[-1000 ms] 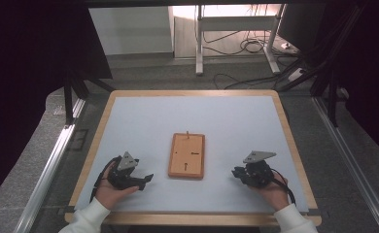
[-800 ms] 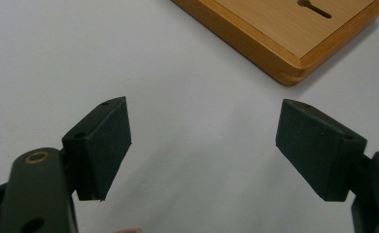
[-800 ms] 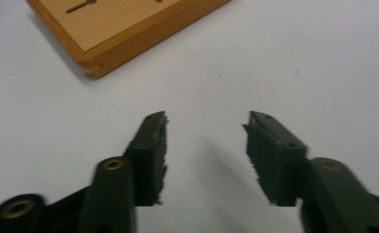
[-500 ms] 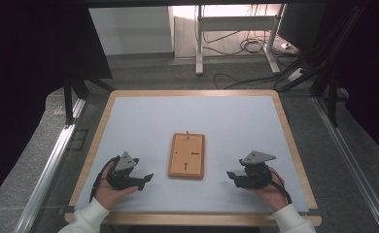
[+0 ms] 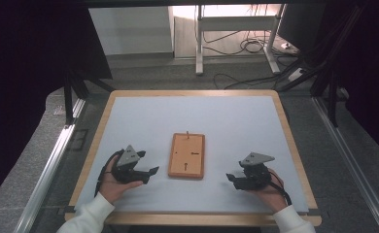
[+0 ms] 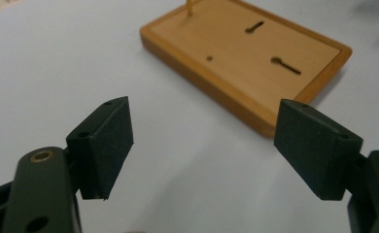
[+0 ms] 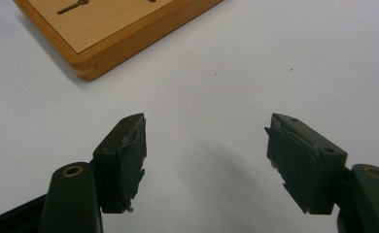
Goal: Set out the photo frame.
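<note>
A wooden board (image 5: 186, 155) with a raised rim, two keyhole slots and a small peg (image 5: 188, 132) at its far edge lay flat in the middle of the white table (image 5: 187, 111), between the two hands and touched by neither. The left gripper (image 5: 148, 171) rested just beside the board's left edge, its jaws spread wide with nothing between them. The right gripper (image 5: 231, 178) sat near the board's right side; its jaws had just been opening and stood wide, empty. This looked like the approach step, before any grasp. The next move would probably call for bringing the open jaws up to the board's rim.
</note>
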`<action>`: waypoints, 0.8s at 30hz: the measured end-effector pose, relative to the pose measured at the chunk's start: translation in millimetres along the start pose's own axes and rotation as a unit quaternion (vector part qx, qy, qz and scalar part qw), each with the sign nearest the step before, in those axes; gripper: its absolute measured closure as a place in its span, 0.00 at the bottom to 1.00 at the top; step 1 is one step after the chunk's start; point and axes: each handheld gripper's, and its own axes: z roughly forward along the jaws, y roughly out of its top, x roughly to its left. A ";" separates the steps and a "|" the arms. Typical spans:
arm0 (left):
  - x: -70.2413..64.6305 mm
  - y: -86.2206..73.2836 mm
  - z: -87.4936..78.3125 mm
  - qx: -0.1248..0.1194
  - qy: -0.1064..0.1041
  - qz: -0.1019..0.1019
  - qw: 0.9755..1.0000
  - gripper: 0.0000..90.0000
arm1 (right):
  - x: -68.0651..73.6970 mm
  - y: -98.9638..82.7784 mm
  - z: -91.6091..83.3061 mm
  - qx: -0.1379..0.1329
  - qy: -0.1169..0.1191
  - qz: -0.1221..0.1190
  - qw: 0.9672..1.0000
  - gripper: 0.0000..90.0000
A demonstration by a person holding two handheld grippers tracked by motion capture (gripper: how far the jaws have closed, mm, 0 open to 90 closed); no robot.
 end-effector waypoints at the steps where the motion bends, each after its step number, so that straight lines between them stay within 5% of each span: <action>1: 0.1 3.8 3.2 -0.002 -0.001 0.010 1.000 0.25 | 0.2 -0.2 0.4 0.000 0.001 0.000 1.000 0.34; 19: 11.2 61.4 74.9 0.018 -0.033 0.041 0.998 0.37 | 0.7 0.1 3.6 0.006 -0.001 -0.003 1.000 0.34; 24: 17.5 69.9 97.3 0.026 -0.023 0.044 0.998 0.40 | 0.2 0.1 3.1 0.006 -0.001 -0.004 1.000 0.34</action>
